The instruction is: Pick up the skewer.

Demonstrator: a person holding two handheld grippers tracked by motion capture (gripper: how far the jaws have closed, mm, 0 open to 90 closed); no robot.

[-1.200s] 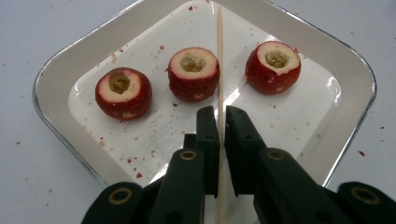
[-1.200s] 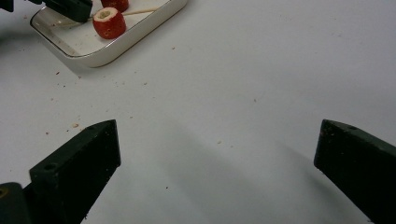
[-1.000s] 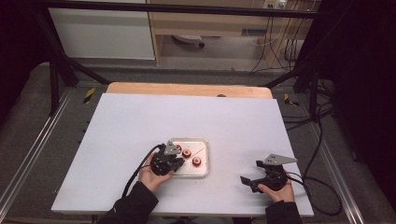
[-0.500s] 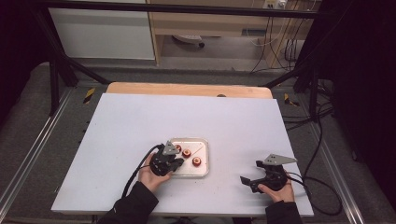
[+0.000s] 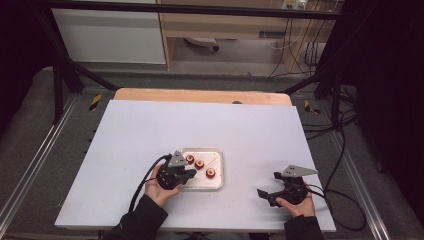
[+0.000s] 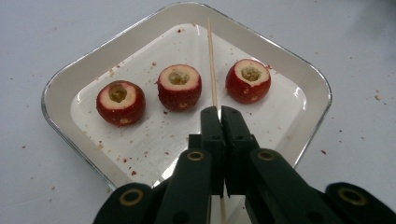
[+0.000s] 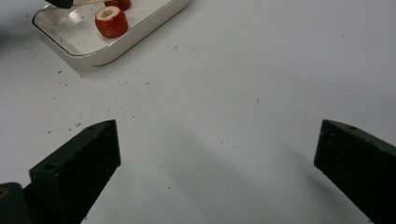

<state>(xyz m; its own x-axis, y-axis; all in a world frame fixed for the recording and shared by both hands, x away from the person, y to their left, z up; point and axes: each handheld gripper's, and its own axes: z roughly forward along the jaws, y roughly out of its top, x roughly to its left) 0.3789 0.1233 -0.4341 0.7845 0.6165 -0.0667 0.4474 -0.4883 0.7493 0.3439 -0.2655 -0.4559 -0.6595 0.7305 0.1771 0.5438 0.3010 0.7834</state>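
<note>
White table (image 5: 150, 130): three cored fruits (image 6: 179, 87), one skewer (image 6: 211, 65) pinched by left hand-held gripper (image 6: 219, 110).

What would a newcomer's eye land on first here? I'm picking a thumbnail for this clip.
Three red cored fruits, the middle one most central, sit in a row in a white tray on the pale table. The left gripper is shut on a thin wooden skewer that points across the tray between two of them. The right gripper rests open on bare table, apart from the tray.
</note>
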